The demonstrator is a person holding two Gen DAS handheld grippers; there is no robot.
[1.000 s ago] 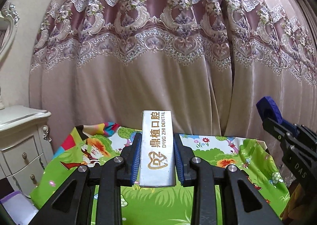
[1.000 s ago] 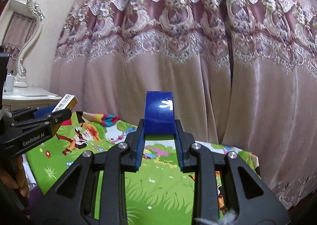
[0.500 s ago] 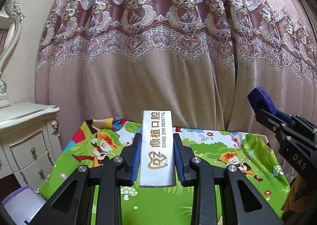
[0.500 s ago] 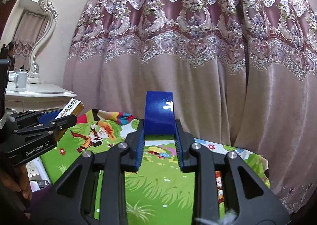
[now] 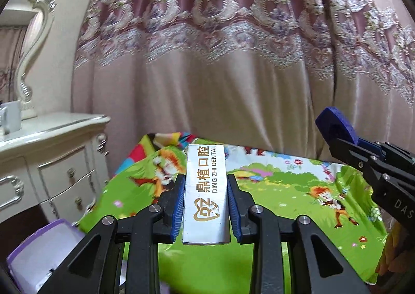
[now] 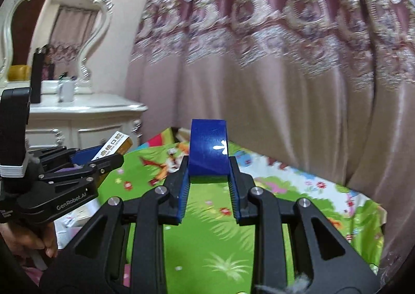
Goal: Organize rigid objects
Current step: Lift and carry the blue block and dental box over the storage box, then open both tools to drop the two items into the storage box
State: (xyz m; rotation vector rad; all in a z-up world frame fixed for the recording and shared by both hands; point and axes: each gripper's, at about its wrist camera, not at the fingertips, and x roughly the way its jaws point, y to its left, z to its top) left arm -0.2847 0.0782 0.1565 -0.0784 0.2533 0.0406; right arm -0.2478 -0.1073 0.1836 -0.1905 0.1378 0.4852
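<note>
My left gripper (image 5: pixel 206 205) is shut on a long white box (image 5: pixel 206 190) printed "DING ZHI DENTAL", held above the green cartoon-print table cover (image 5: pixel 285 195). My right gripper (image 6: pixel 208 187) is shut on a dark blue curved object (image 6: pixel 208 148) with a small white mark, also held in the air above the cover (image 6: pixel 223 242). The right gripper with the blue object shows at the right edge of the left wrist view (image 5: pixel 363 154). The left gripper with the white box shows at the left of the right wrist view (image 6: pixel 85 164).
A pink embroidered curtain (image 5: pixel 233 60) hangs behind the table. A white ornate dresser (image 5: pixel 46 159) with a mirror (image 6: pixel 52 21) and a white mug (image 6: pixel 66 90) stands at the left. A purple-rimmed bin (image 5: pixel 39 255) sits low at the left.
Both views have swung to the left, bringing the dresser and mirror further into view. Both grippers still hold their objects.
</note>
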